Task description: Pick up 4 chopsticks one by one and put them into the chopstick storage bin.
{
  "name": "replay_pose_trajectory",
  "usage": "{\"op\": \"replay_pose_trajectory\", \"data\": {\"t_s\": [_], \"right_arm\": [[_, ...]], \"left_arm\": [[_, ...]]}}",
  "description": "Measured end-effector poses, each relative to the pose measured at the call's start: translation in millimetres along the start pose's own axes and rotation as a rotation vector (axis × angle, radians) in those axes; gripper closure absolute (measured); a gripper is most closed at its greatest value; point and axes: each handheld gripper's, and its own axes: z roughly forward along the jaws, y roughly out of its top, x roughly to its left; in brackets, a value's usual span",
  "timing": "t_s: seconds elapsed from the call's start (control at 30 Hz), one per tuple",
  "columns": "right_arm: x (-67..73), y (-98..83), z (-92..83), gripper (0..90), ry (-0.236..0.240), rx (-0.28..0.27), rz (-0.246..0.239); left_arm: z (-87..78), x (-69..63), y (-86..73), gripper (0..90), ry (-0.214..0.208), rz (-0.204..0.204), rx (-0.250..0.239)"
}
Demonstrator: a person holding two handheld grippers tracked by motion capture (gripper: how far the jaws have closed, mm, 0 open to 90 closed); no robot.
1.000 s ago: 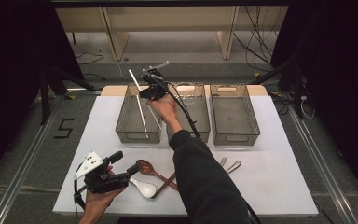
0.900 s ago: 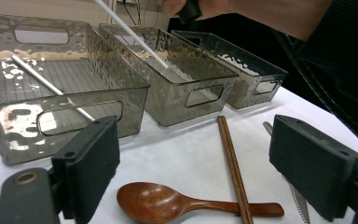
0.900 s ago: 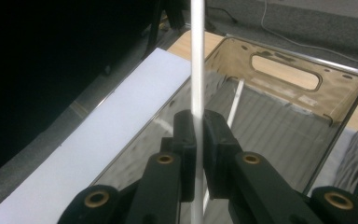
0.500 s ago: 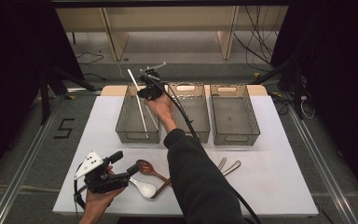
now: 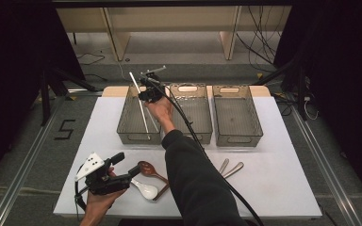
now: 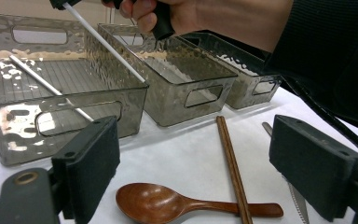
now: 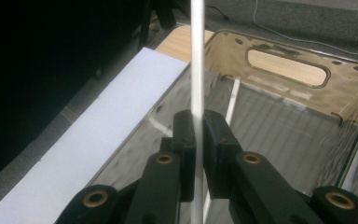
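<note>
White tabletop (image 5: 283, 155), three clear bins. My right claw (image 7: 199, 135) clamped on white chopstick (image 7: 196, 70), since a second ago lowered slightly into left bin (image 5: 122, 127); release next. Left claw (image 6: 191, 163) open, empty, unmoved.

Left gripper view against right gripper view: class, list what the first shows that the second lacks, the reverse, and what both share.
Left gripper view alone: a wooden spoon, brown chopsticks, two more bins, and the left tool, open over the spoon. Right gripper view alone: the right tool seen close, shut on a white stick, with dark floor beside the table. Shared: that stick, the left bin, another white stick lying in it, the white table.
</note>
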Motion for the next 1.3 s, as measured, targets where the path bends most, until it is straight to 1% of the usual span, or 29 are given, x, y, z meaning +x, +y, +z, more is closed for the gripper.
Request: {"op": "replay_pose_trajectory", "data": {"t_s": [0.1,0.17,0.23,0.3,0.47,0.57,0.63,0.67,0.73,0.8,0.87,0.93,1.03,1.13,1.2,1.27,1.3], "right_arm": [[-1.2,-1.2,2.8,84.7,-0.005,0.003,-0.007],[-0.9,-2.0,4.4,84.7,-0.009,0.007,-0.003],[-0.6,-2.9,6.0,84.6,-0.013,0.005,-0.013],[0.1,-3.9,7.8,84.6,-0.012,0.007,-0.010],[0.4,-7.1,12.4,84.3,-0.029,0.022,-0.016],[0.7,-9.1,15.1,84.1,-0.035,0.029,-0.009],[1.5,-10.4,16.5,83.8,-0.037,0.034,-0.015],[1.6,-11.0,17.3,82.9,-0.040,0.040,-0.015],[1.8,-11.5,17.8,77.9,-0.049,0.047,-0.011],[1.6,-11.1,16.3,75.3,-0.049,0.054,-0.003],[1.3,-10.3,12.8,73.3,-0.044,0.048,-0.001],[0.9,-8.7,7.8,67.6,-0.029,0.041,-0.002],[0.1,-5.9,-2.8,62.1,-0.018,0.027,-0.017],[-1.9,-3.5,-17.2,56.2,0.003,0.019,-0.029],[-4.0,-4.0,-28.5,51.8,0.023,-0.002,-0.029],[-6.4,-6.4,-39.0,49.8,0.043,0.003,-0.033],[-7.4,-8.1,-43.7,48.7,0.045,0.009,-0.042]], "left_arm": [[0.1,-0.4,0.1,15.6,0.001,-0.003,-0.005],[0.0,-0.4,0.1,15.6,0.000,-0.001,-0.004],[-0.1,-0.5,0.1,15.6,-0.001,0.000,-0.002],[0.0,-0.6,0.0,15.6,-0.001,0.000,-0.001],[-0.3,-0.5,0.0,15.6,-0.001,0.000,-0.001],[-0.4,-0.6,0.0,15.6,-0.002,0.000,-0.002],[-0.4,-0.5,0.0,15.6,-0.003,0.002,-0.001],[-0.5,-0.6,0.0,15.6,-0.003,0.000,-0.002],[-0.9,-0.6,0.0,15.6,-0.004,0.001,-0.003],[-0.6,-0.6,0.0,15.6,-0.004,0.000,-0.002],[-0.8,-0.6,0.0,15.6,-0.003,0.001,-0.003],[-0.9,-0.6,0.1,15.6,-0.003,0.001,-0.003],[-0.7,-0.6,0.0,15.6,-0.001,0.001,-0.001],[-0.3,-0.5,-0.1,15.6,0.000,0.003,0.001],[-0.2,-0.5,-0.2,15.6,0.002,0.002,0.001],[0.2,-0.4,-0.3,15.6,0.002,0.004,0.002],[0.5,-0.7,-0.3,15.6,0.003,0.000,0.004]]}}
